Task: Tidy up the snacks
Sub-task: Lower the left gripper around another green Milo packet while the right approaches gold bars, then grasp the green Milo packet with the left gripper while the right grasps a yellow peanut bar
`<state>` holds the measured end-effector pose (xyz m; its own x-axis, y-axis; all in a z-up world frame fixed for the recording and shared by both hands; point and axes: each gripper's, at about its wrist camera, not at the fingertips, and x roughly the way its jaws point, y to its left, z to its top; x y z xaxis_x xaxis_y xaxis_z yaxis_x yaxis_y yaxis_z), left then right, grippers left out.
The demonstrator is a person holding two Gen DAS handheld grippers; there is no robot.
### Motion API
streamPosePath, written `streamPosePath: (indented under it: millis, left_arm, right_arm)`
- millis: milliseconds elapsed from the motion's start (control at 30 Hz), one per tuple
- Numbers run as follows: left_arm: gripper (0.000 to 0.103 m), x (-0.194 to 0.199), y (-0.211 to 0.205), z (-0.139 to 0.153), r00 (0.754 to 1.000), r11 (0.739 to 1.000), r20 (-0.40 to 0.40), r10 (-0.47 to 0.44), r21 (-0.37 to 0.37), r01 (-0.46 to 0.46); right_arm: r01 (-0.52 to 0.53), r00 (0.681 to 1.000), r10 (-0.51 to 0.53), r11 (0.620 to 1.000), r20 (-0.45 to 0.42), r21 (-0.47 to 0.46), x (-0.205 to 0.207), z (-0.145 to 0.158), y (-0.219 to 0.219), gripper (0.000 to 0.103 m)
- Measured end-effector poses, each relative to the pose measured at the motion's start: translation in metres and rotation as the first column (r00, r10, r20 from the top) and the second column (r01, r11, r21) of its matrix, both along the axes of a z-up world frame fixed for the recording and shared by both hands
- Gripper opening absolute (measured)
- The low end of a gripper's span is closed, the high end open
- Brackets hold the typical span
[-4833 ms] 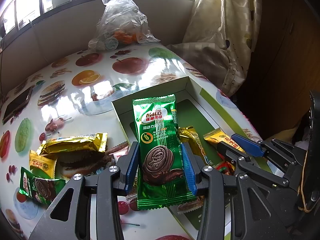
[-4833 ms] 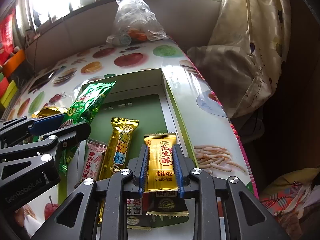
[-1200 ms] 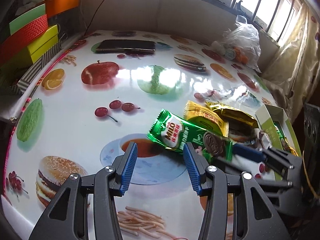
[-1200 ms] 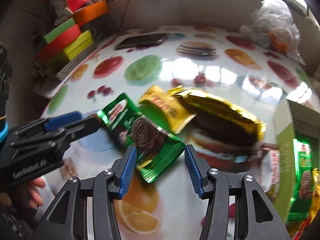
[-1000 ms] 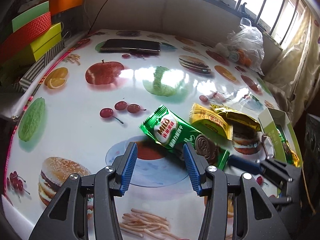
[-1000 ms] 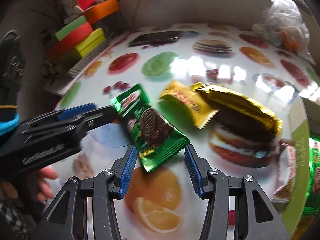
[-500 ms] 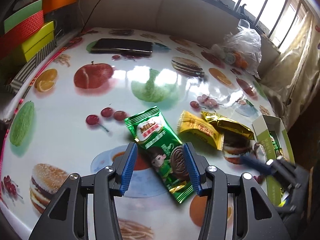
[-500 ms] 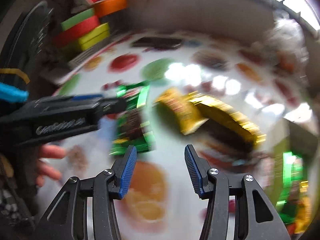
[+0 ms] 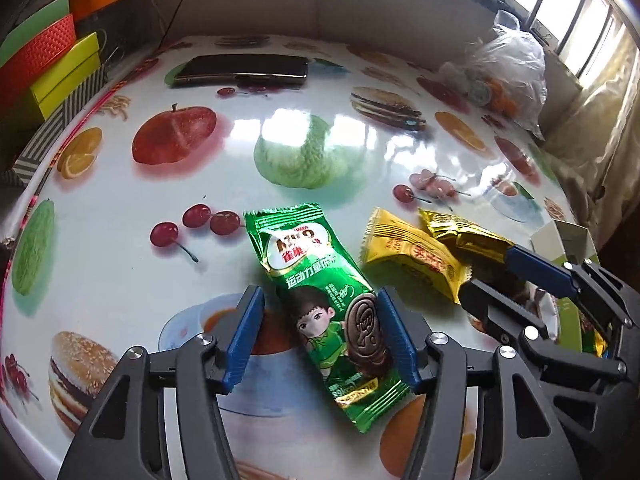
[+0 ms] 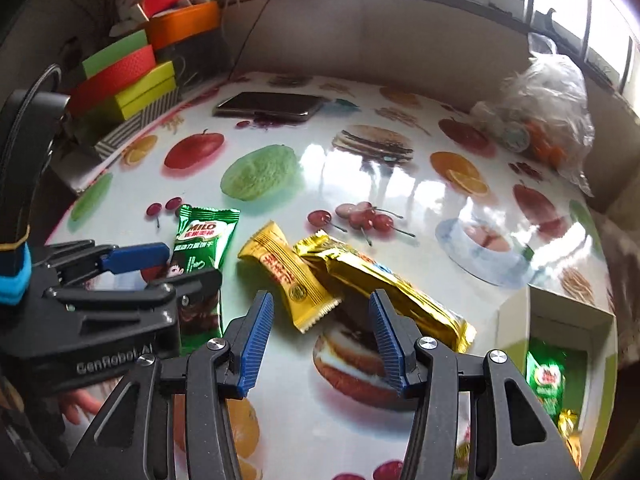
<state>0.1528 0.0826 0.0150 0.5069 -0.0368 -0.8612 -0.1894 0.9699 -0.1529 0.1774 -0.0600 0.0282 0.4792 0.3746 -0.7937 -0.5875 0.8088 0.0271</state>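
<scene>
The left gripper (image 9: 320, 332) stands wide open around the lower half of the green Milo pack (image 9: 324, 304), which lies flat on the fruit-print table (image 9: 120, 280); its right pad sits at the pack's edge, though whether it touches cannot be told, while the left pad is clearly apart from it. The pack runs slantwise, logo end away from the camera, biscuit picture between the pads. Just to its right lies a yellow pack (image 9: 412, 256), and beside that a gold pack (image 9: 460, 232), the two meeting at their far ends. The right gripper (image 10: 320, 340) is also wide open and holds nothing; it hangs over the near ends of the yellow pack (image 10: 292, 276) and the gold pack (image 10: 384, 288), with the yellow pack's corner between its pads. In the right view the Milo pack (image 10: 200, 248) is partly hidden behind the left gripper's fingers. At the table's right edge stands an open green box (image 10: 560, 320) (another green pack (image 10: 546, 380) shows inside, blurred). Farther off lie a phone (image 9: 244, 68) and a clear plastic bag (image 9: 504, 64), with coloured boxes (image 10: 128, 76) stacked beside the table's left edge.
</scene>
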Motion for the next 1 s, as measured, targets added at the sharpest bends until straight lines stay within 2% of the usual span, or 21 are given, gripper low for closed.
streamPosePath:
  millis: [433, 700, 1000]
  left_arm:
    - [0.06, -0.006, 0.016, -0.001, 0.999, 0.999, 0.0, -0.034, 0.009, 0.034]
    - [0.06, -0.015, 0.031, 0.0, 0.998, 0.998, 0.006, -0.057, 0.001, 0.057]
    - [0.06, -0.017, 0.038, -0.001, 0.999, 0.999, 0.014, -0.046, -0.011, 0.046]
  right_arm:
    - [-0.089, 0.996, 0.089, 0.996, -0.032, -0.012, 0.012, -0.01, 0.022, 0.05]
    - [-0.109, 0.992, 0.108, 0.994, -0.062, -0.014, 0.017, -0.018, 0.032, 0.05]
    - [-0.105, 0.994, 0.102, 0.992, -0.038, -0.069, 0.024, -0.027, 0.043, 0.05]
